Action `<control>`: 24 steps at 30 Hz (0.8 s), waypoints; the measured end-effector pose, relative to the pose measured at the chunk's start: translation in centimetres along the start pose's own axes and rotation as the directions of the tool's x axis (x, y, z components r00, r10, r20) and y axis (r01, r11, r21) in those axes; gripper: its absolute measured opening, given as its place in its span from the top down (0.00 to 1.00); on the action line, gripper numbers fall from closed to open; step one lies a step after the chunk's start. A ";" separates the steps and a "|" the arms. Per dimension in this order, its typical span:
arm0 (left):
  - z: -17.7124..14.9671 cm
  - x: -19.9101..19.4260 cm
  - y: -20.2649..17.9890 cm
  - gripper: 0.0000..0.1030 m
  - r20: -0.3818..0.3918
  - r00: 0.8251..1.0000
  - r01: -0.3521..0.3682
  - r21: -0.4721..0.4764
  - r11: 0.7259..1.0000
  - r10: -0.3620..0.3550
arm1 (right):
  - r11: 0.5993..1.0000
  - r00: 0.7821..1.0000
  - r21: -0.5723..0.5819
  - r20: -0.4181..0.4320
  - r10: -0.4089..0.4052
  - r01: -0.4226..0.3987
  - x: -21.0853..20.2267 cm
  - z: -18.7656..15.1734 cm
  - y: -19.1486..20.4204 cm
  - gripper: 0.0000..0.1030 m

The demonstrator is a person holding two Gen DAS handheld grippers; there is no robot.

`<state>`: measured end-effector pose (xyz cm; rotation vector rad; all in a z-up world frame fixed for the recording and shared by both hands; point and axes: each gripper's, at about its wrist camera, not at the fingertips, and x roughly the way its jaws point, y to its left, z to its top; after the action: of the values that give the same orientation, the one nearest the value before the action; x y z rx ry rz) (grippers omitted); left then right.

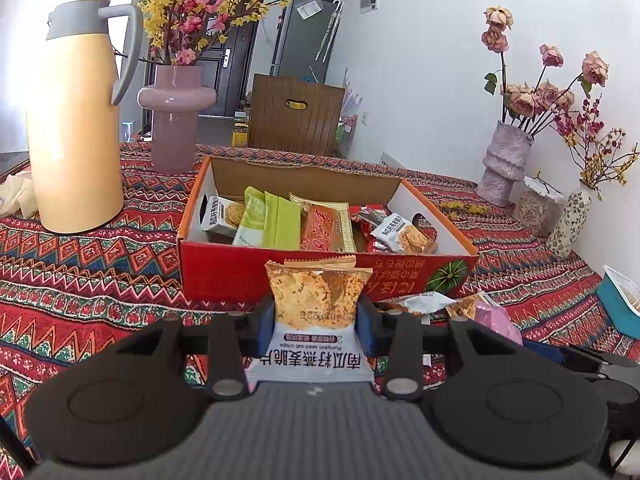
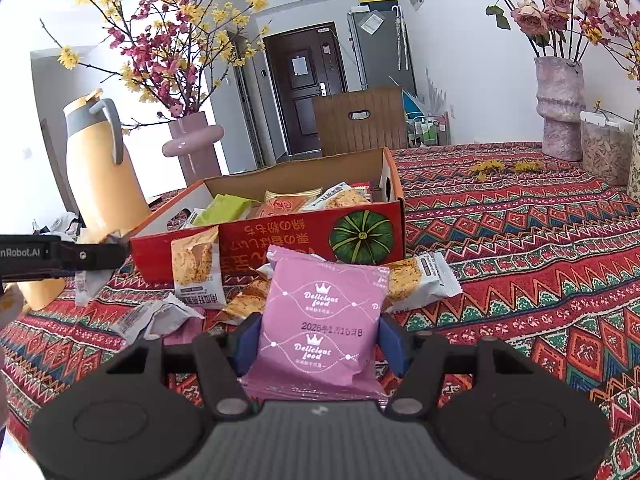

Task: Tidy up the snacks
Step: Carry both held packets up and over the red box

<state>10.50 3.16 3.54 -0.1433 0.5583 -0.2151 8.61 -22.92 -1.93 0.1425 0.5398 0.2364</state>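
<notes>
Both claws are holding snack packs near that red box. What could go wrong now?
The left gripper pinches the oat crisp packet by its edges, so the brittle crisps might crack. The right gripper holds the slippery pink packet, which might slide out. The red cardboard box looks crowded, so packets may land crooked.

Snack box (image 1: 320, 276) sits mid-counter (image 1: 100, 280), packets (image 1: 280, 220) inside it, loose packets (image 2: 420, 280) along its near side, jug (image 1: 76, 120) and vase (image 1: 174, 120) to its left.
</notes>
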 end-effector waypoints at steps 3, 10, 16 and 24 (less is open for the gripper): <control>0.7 0.0 0.2 0.61 0.016 1.000 -0.011 -0.008 1.000 0.011 | 1.000 1.000 -0.012 0.013 0.003 -0.003 0.0 0.5 0.2 0.41; 2.4 0.2 -0.1 0.61 0.052 0.998 -0.039 -0.002 0.999 0.039 | 0.999 0.998 -0.039 0.057 0.007 -0.005 0.6 2.3 0.7 0.41; 3.9 0.9 -0.6 0.61 0.089 0.992 -0.093 0.005 0.996 0.092 | 0.998 0.996 -0.059 0.091 0.021 -0.015 1.6 4.4 0.8 0.41; 5.6 2.4 -0.8 0.61 0.124 0.983 -0.138 0.006 0.990 0.137 | 0.996 0.993 -0.083 0.117 0.025 -0.016 3.7 7.2 1.5 0.41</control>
<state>15.38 2.22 7.17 -0.1024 0.4416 -0.0751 15.18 -21.07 2.62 0.0816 0.4107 0.2682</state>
